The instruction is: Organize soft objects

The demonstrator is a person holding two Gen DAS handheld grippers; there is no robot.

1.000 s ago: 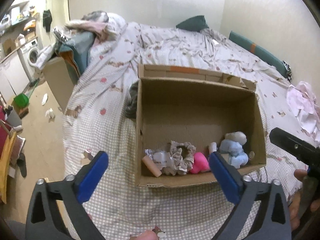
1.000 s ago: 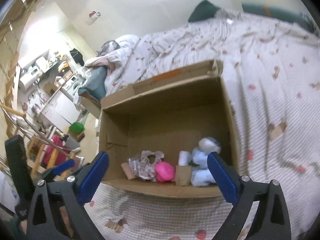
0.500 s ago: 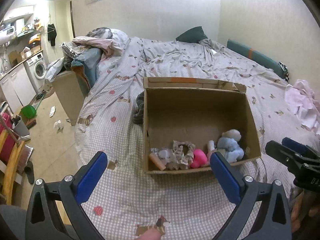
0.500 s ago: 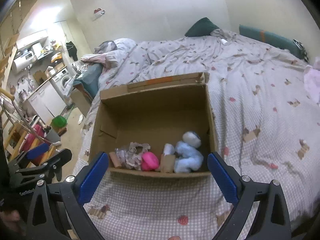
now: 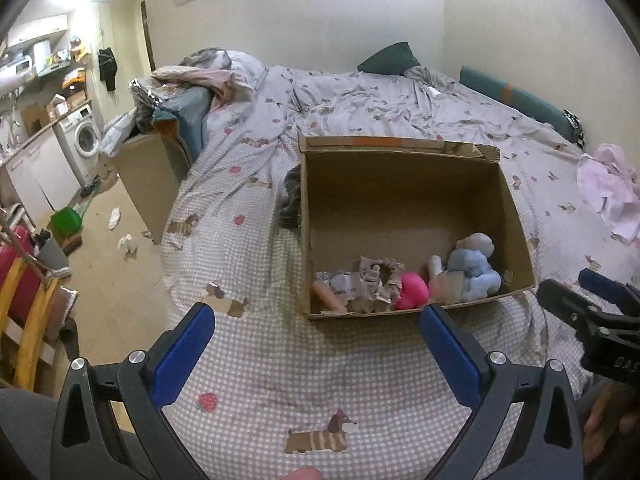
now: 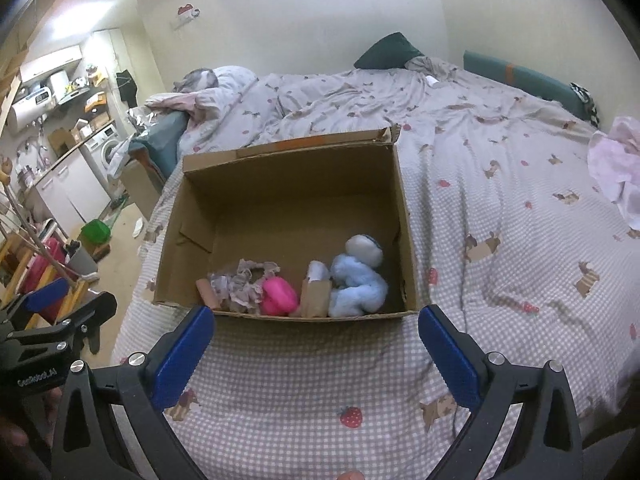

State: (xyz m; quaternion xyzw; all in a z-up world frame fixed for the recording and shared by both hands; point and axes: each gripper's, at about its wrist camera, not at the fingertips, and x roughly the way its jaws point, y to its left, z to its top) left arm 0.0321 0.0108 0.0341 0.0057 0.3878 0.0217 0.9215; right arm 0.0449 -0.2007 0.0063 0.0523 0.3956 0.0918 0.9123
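An open cardboard box (image 5: pixel 404 184) (image 6: pixel 292 184) sits on the bed. Along its near wall lie a light-blue plush toy (image 5: pixel 474 268) (image 6: pixel 356 280), a pink soft object (image 5: pixel 412 292) (image 6: pixel 280 298), a beige frilly scrunchie (image 5: pixel 378 280) (image 6: pixel 244 280) and a small peach roll (image 5: pixel 326 294). My left gripper (image 5: pixel 316 344) is open and empty, held back above the checked bedcover in front of the box. My right gripper (image 6: pixel 316 344) is open and empty, also in front of the box.
The bed (image 5: pixel 280 360) has a checked cover with dog and strawberry prints. Pink clothing (image 5: pixel 612 184) lies at the right. A dark cloth (image 5: pixel 290 200) lies against the box's left side. A second cardboard box (image 5: pixel 148 176) stands beside the bed. The cluttered floor and washing machine (image 5: pixel 86 140) are at left.
Both grippers have pulled back and up away from the box, which now looks smaller and farther. Both stay open and empty. The objects in the box have not moved.
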